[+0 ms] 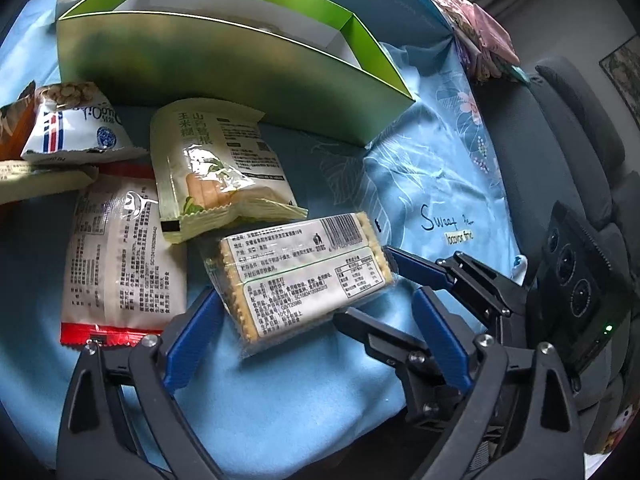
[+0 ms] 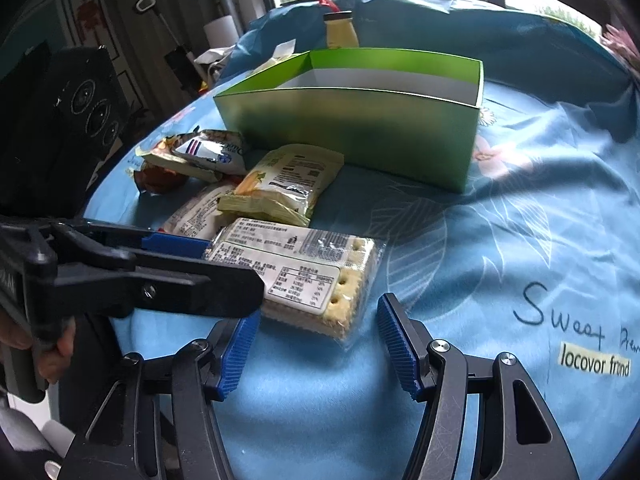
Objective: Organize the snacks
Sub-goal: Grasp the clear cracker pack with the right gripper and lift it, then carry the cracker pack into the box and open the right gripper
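Note:
A clear-wrapped cracker pack [image 1: 304,276] [image 2: 304,272] lies label-up on the blue cloth. My left gripper [image 1: 316,312] is open, its blue pads either side of the pack's near end. My right gripper [image 2: 316,338] is open too, just short of the pack's right end; it shows in the left wrist view [image 1: 404,276]. Behind lie a pale green snack bag [image 1: 216,168] [image 2: 284,184], a white and red packet [image 1: 116,260] and a small white, blue and red bag [image 1: 76,124] [image 2: 212,152]. An open green box [image 1: 224,64] [image 2: 360,132] stands behind them, nothing visible inside.
A yellow bottle [image 2: 340,32] stands behind the box. A pink flower-shaped object [image 1: 480,36] lies at the cloth's far right edge. A dark chair [image 1: 560,152] is beside the table. Orange wrappers [image 2: 160,168] lie at the left.

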### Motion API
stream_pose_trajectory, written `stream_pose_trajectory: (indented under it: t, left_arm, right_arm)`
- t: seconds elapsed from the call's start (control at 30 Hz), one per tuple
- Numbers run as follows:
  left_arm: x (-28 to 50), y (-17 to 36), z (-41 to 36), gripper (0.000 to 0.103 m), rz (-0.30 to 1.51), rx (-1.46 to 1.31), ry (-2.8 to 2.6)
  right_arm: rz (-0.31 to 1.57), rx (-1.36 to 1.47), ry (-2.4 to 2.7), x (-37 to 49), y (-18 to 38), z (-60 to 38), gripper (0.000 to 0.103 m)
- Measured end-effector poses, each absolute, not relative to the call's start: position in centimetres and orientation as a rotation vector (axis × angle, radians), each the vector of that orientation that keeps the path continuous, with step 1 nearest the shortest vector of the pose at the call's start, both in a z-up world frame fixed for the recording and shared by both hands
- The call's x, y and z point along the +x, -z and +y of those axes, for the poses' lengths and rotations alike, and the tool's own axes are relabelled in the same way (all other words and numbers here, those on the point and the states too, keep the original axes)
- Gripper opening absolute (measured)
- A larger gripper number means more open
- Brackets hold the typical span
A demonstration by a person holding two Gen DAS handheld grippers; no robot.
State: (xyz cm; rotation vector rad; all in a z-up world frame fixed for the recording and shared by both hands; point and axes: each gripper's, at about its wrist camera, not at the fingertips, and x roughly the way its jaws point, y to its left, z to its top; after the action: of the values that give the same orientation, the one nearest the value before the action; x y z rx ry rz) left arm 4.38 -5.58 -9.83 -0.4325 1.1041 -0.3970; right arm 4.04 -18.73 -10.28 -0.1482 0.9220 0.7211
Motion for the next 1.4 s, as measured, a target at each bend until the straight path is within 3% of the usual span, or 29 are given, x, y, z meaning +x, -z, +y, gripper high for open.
stream_pose_trajectory:
  t: [0.17,0.43,1.4]
  left_arm:
    - [4.5,10.0,-5.7,0.094,1.094,-0.412,0.392]
    - [4.2,10.0,-4.9,0.078,1.082,-0.418,0.394]
    - [3.2,4.4,-5.4,0.078,0.975,-0.378,0.436]
  right_arm:
    - [0.914,-0.182,-0.717,3.9,10.5,-17.9,0.059]
    - [0.928,-0.162,-0.671,3.6,10.1,-18.1,0.056]
    - [0.778,-0.158,-0.633,1.9,4.4,-18.8,0.056]
